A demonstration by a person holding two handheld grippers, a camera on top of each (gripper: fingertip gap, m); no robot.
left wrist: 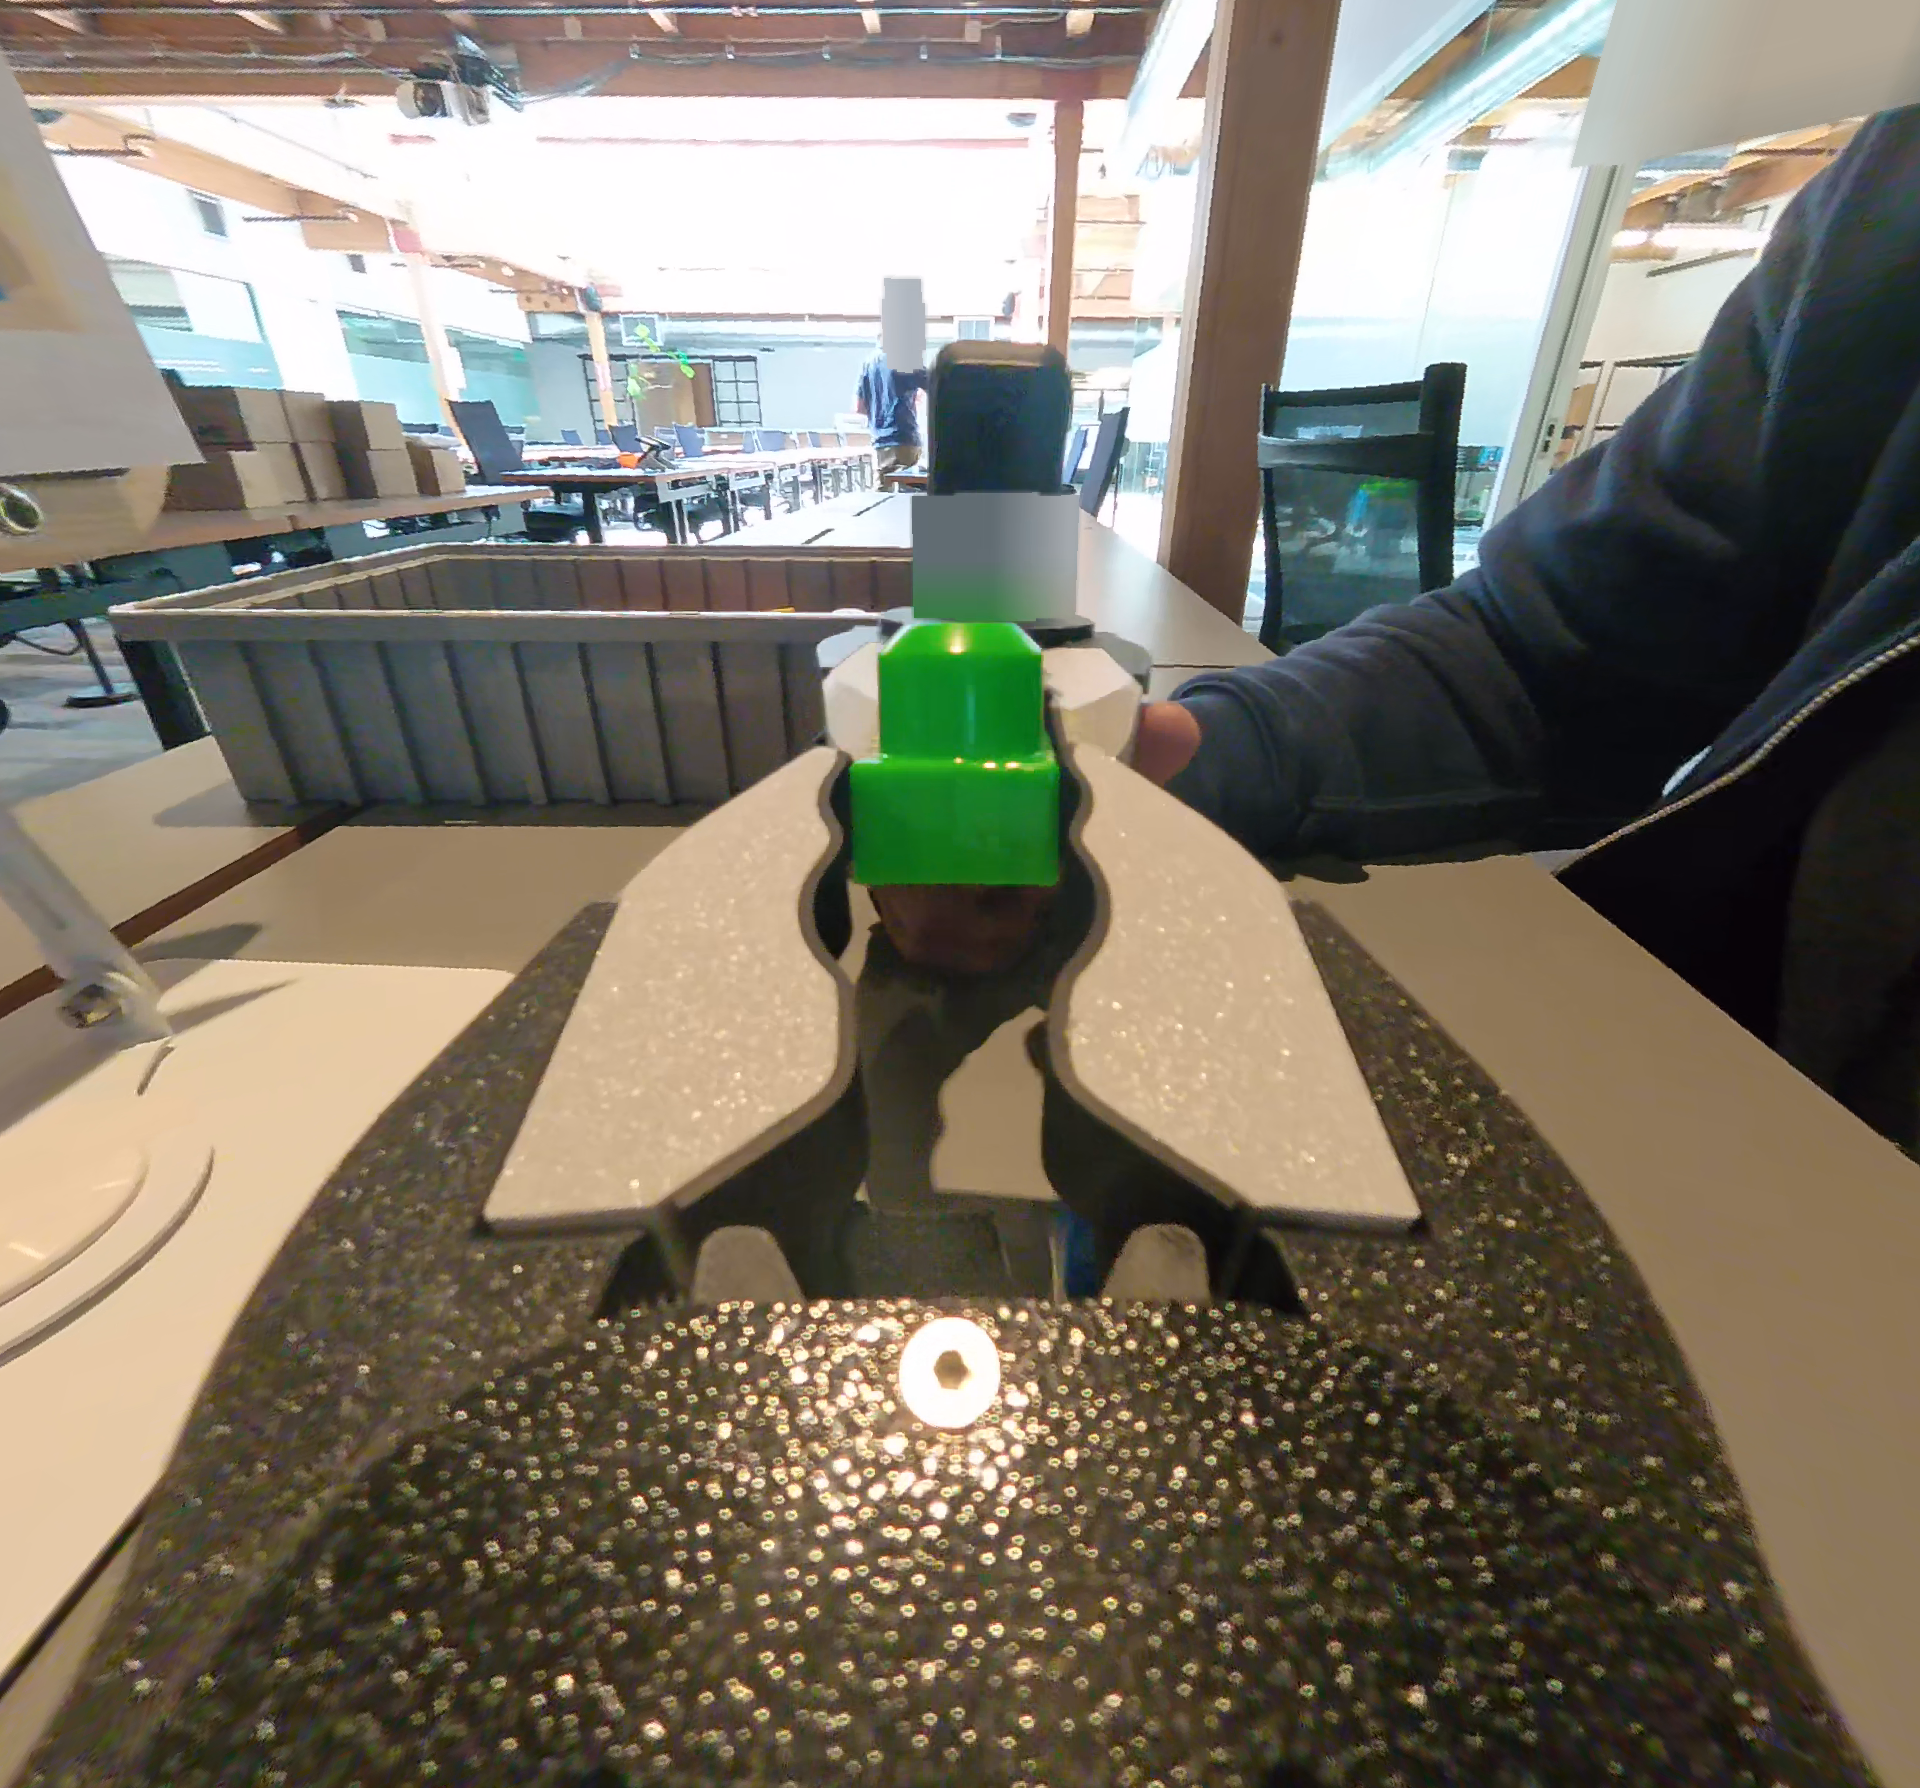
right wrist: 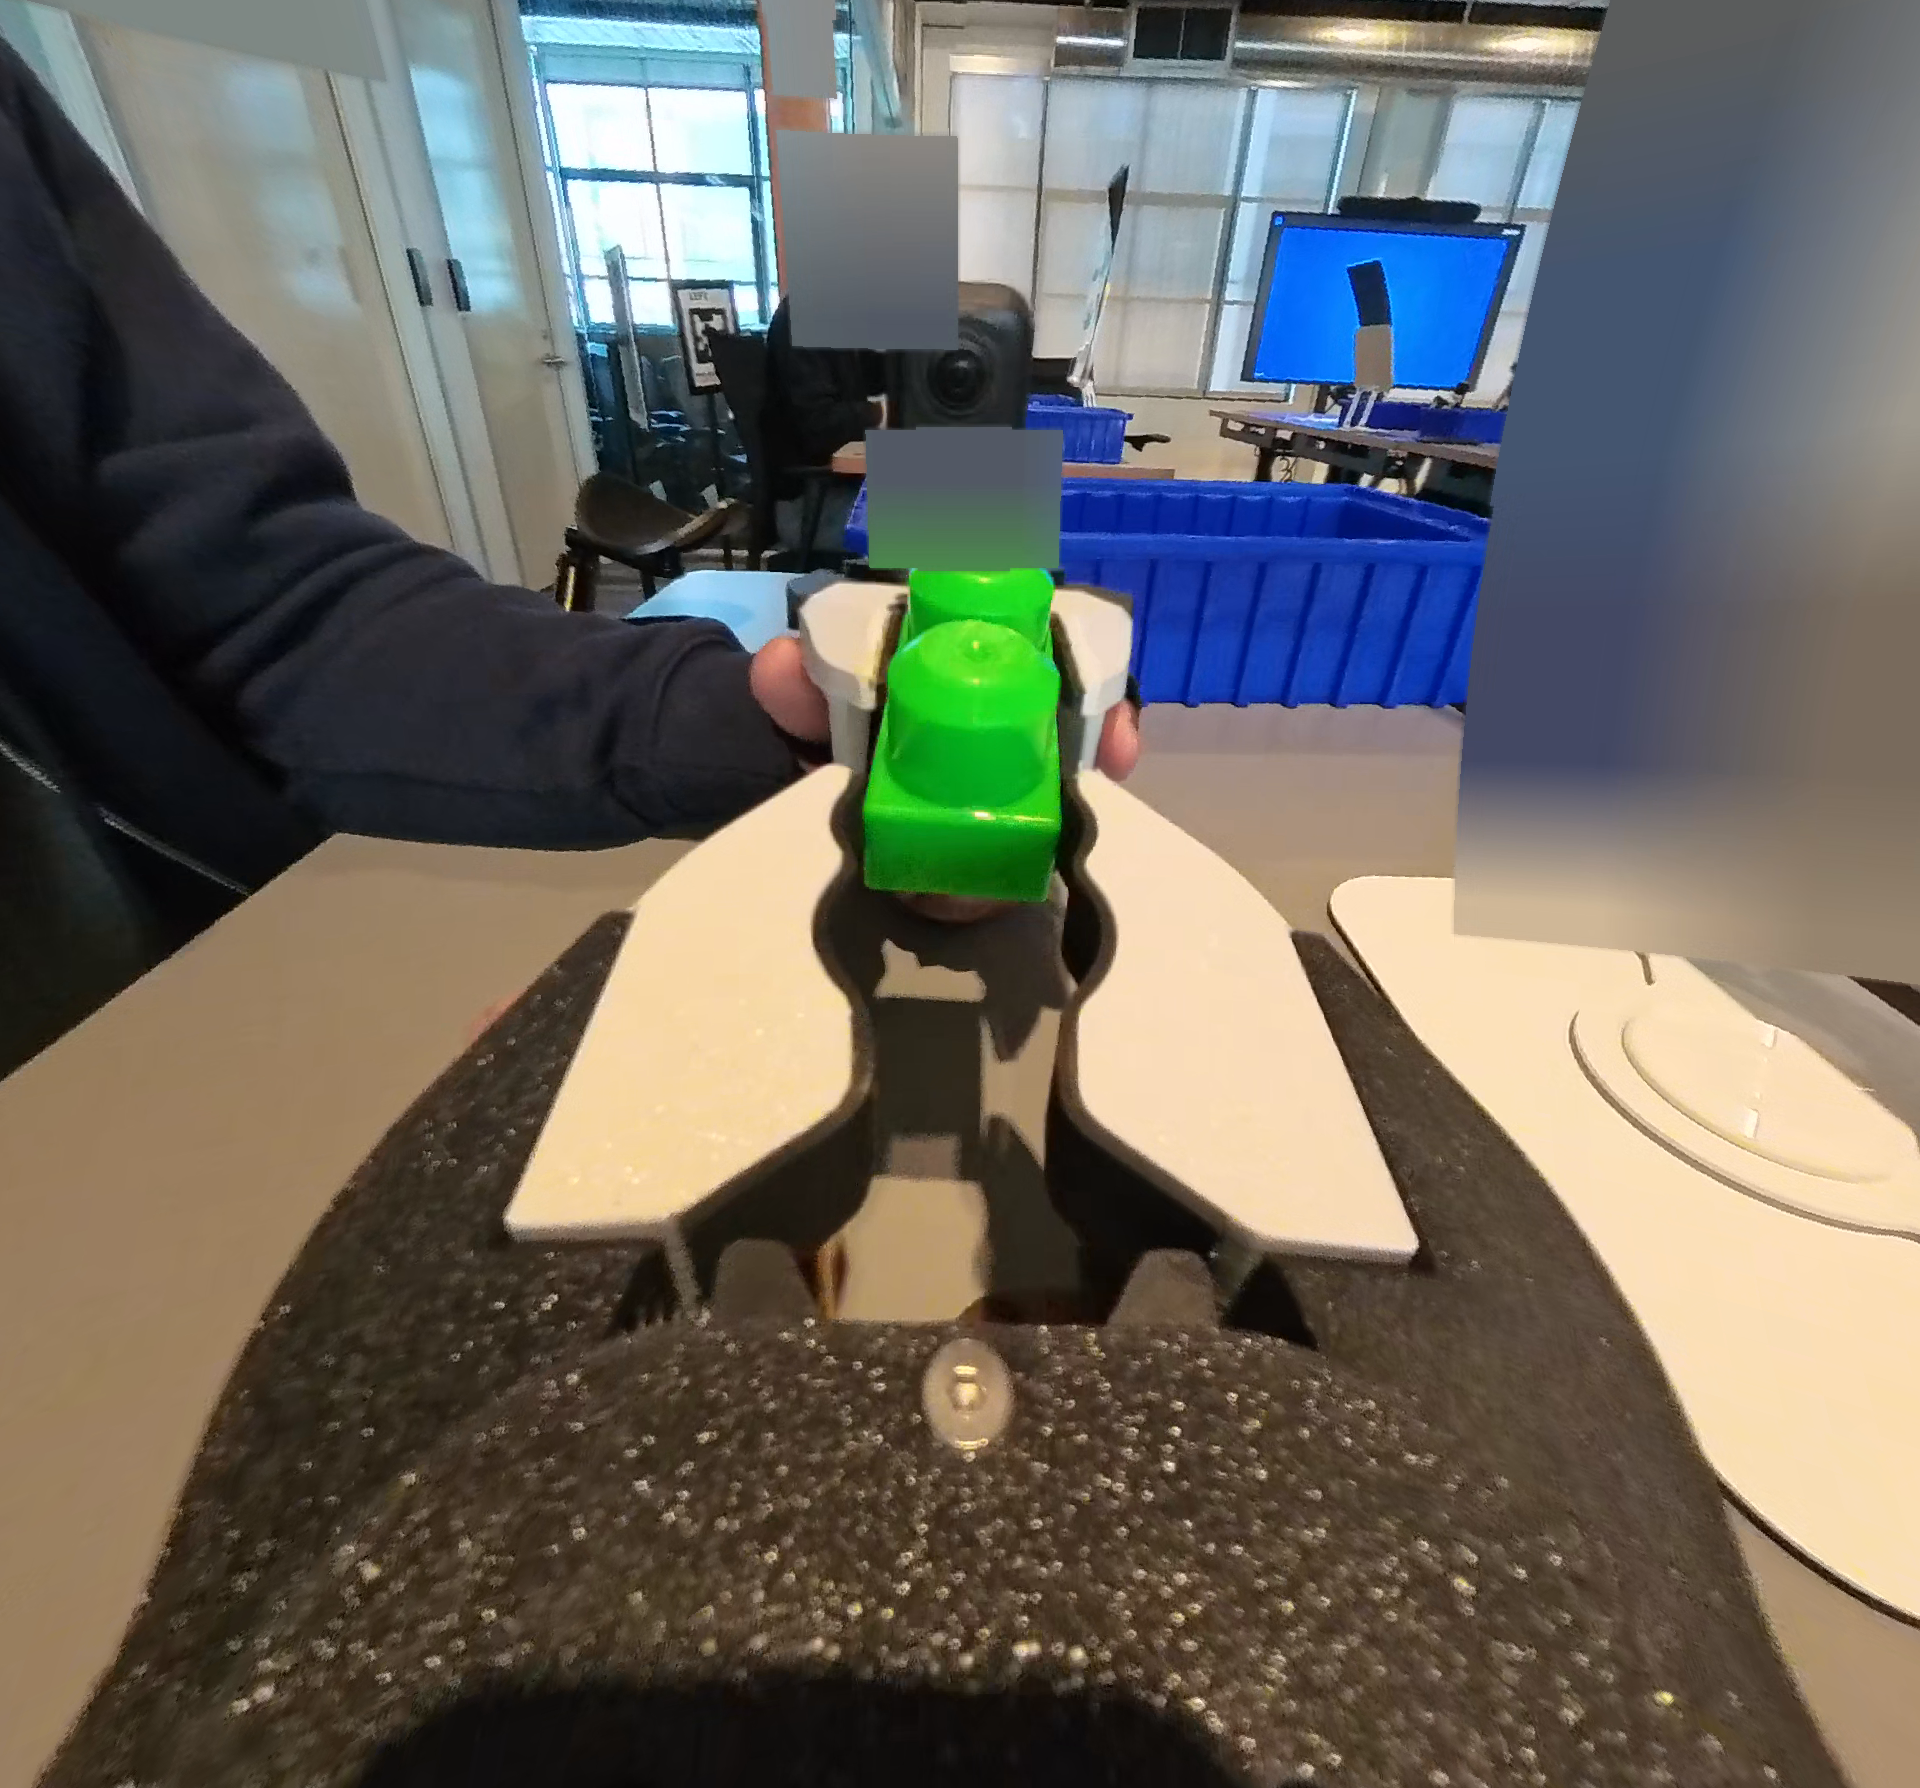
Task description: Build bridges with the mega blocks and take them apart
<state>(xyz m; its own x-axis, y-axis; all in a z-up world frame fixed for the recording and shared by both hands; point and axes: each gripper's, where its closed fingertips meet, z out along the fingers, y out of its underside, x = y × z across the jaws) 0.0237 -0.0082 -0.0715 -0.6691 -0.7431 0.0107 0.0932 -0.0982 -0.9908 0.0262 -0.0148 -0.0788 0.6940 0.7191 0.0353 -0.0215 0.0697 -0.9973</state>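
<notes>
A bright green mega block point(left wrist: 956, 824) with two studs in a row point(right wrist: 961, 751) is held in the air above the table, between two grippers that face each other. My left gripper point(left wrist: 954, 782) is shut on its near end in the left wrist view. My right gripper point(right wrist: 961, 834) is shut on the other end in the right wrist view. Each gripper also shows beyond the block in the other's view: the right one point(left wrist: 977, 689) and the left one point(right wrist: 966, 658), each with a hand around it. I cannot tell whether this is one block or two joined.
A grey ribbed bin point(left wrist: 468, 689) stands on the pale table point(left wrist: 468, 876) behind the block. A blue bin point(right wrist: 1299, 595) stands on the opposite side. A white lamp base point(left wrist: 83, 1208) point(right wrist: 1766, 1094) sits beside the grippers. A person's dark sleeve point(left wrist: 1558, 699) point(right wrist: 312, 595) reaches in. The grippers are tip to tip, or close to it.
</notes>
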